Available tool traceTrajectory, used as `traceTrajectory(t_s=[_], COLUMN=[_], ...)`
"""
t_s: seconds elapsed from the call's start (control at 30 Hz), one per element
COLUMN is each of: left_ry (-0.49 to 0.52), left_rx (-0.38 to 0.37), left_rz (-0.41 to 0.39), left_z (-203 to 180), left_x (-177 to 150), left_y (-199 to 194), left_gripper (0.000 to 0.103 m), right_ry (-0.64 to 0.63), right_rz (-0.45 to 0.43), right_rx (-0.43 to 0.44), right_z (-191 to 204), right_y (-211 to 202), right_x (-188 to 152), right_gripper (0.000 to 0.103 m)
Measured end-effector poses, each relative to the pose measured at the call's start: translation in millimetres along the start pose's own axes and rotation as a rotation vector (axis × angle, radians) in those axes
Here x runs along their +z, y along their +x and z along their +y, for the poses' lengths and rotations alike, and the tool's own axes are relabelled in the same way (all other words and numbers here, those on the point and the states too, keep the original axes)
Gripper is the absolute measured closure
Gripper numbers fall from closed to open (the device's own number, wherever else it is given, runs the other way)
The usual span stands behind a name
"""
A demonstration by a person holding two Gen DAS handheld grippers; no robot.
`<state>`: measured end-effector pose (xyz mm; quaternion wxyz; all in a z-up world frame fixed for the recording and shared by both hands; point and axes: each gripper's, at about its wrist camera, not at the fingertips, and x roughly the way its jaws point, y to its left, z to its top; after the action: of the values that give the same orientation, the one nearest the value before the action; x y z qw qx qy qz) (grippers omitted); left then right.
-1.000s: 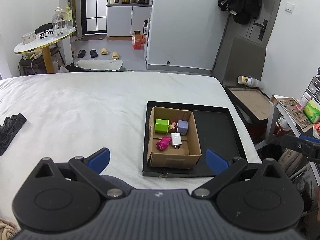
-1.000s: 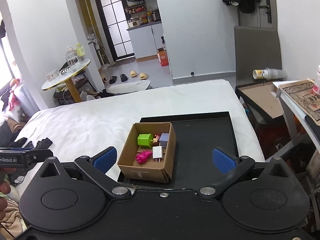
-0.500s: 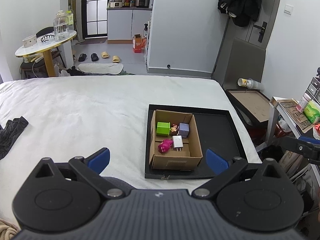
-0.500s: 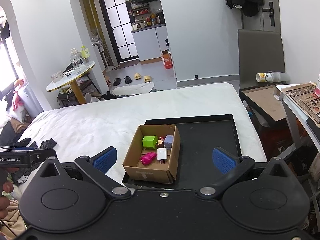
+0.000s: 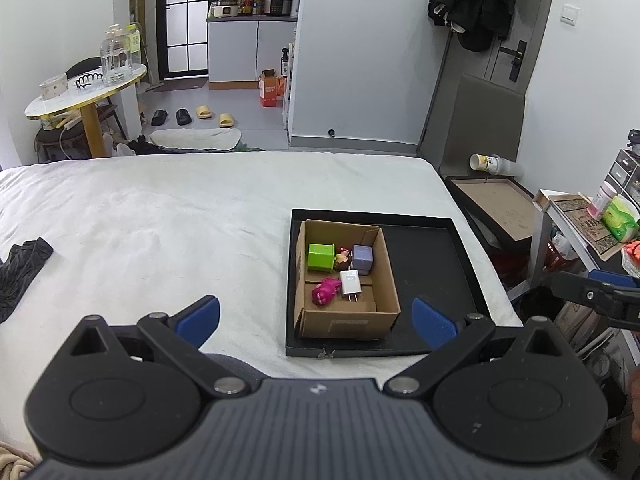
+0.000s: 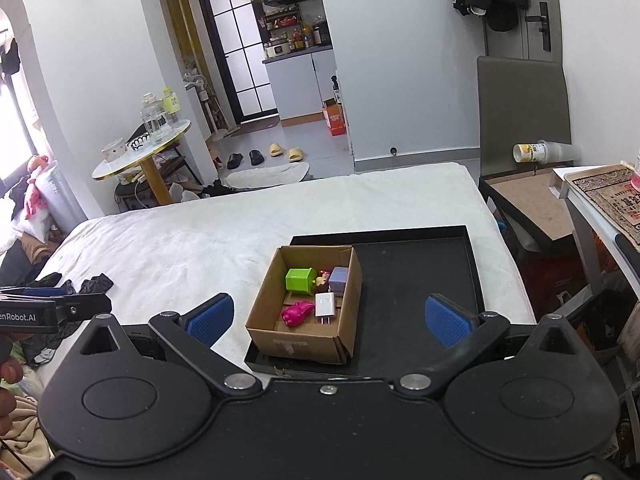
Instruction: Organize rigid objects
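Observation:
An open cardboard box (image 5: 348,322) (image 6: 298,346) sits in the left part of a black tray (image 5: 432,272) (image 6: 420,280) on the white bed. Inside lie a green block (image 5: 320,257) (image 6: 300,279), a lilac cube (image 5: 363,258) (image 6: 340,278), a white charger (image 5: 350,284) (image 6: 325,305), a pink toy (image 5: 325,291) (image 6: 296,313) and a small figure (image 5: 342,257). My left gripper (image 5: 316,316) hangs open well short of the box, nothing between its blue pads. My right gripper (image 6: 328,316) is open too, raised above the tray's near edge.
White bedding (image 5: 160,220) spreads left of the tray, with dark cloth (image 5: 20,268) at its left edge. A dark side table (image 5: 496,208) and cluttered shelf (image 5: 588,224) stand right of the bed. A round table (image 5: 84,88) and slippers lie beyond.
Both grippers have drawn back and risen slightly, so the box and tray look a little smaller and farther. Both stay open; the box contents are unmoved.

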<state>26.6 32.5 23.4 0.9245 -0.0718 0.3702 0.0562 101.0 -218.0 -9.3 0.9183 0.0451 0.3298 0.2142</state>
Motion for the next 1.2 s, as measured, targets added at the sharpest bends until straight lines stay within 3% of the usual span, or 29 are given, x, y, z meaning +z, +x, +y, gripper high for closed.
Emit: traceTrajectory(t_s=[1.2], left_ry=[0.024], left_rx=[-0.007], left_rz=[-0.002], left_z=[-4.6], left_x=[2.4], left_y=[0.9], left_gripper=[0.001], right_ry=[0.006], right_rz=[-0.002], right_rx=[-0.029], right_z=[-5.8], right_y=[2.5], right_x=[-3.1], right_gripper=[0.000])
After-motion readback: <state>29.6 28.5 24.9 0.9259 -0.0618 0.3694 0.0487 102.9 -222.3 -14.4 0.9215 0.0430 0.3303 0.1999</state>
